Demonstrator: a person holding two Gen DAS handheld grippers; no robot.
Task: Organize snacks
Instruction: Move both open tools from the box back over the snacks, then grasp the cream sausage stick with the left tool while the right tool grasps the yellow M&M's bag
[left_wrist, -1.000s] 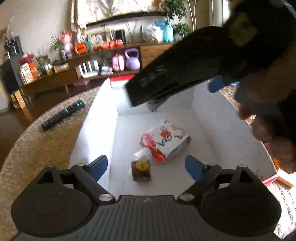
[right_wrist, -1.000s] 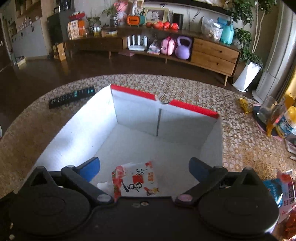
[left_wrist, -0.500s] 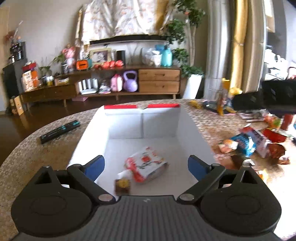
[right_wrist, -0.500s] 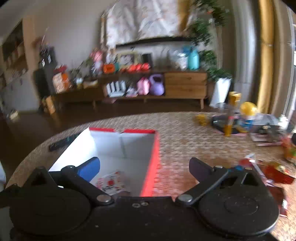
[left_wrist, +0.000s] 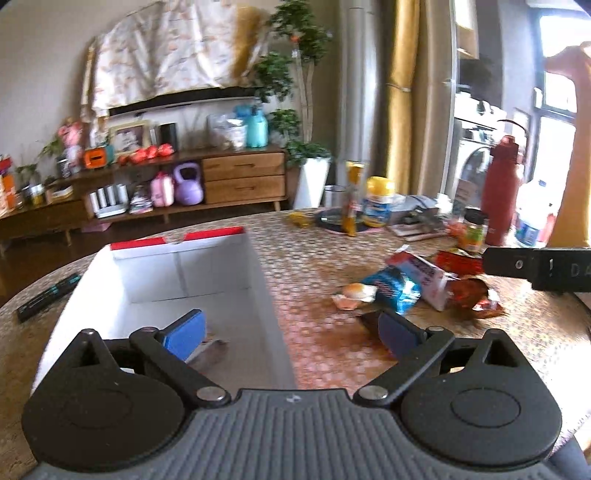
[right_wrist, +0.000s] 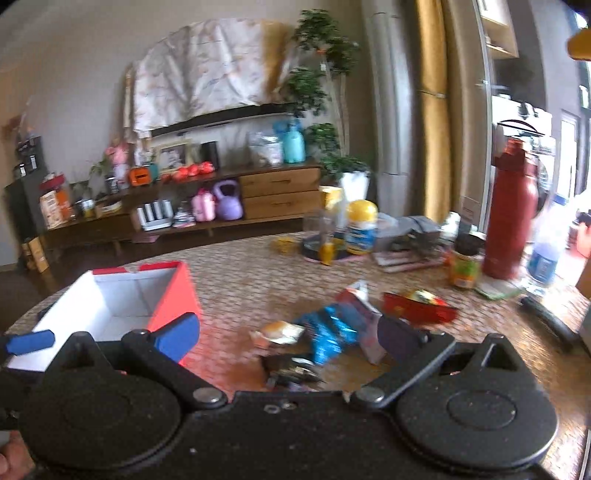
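A white-lined box (left_wrist: 266, 280) with a red rim stands on the table's left side. My left gripper (left_wrist: 290, 332) hangs over its near right wall with its jaws opening and nothing held. A snack in the box is mostly hidden behind the left finger. Right of the box lies the loose pile: a small bun packet (left_wrist: 354, 295), a blue packet (left_wrist: 391, 288), a white-and-pink packet (left_wrist: 424, 273) and a red packet (left_wrist: 469, 295). My right gripper (right_wrist: 290, 338) is open just short of the bun packet (right_wrist: 280, 332), blue packet (right_wrist: 328, 332) and a dark packet (right_wrist: 291, 369).
A remote control (left_wrist: 48, 295) lies left of the box. At the table's far right stand a tall red bottle (right_wrist: 509, 206), a small jar (right_wrist: 465, 266), a yellow-lidded tub (right_wrist: 360, 229) and papers. A person's arm (left_wrist: 572, 110) shows at top right.
Both views have swung right, from the box toward the loose snack pile. The right gripper has left the space above the box. The left jaws stand slightly wider.
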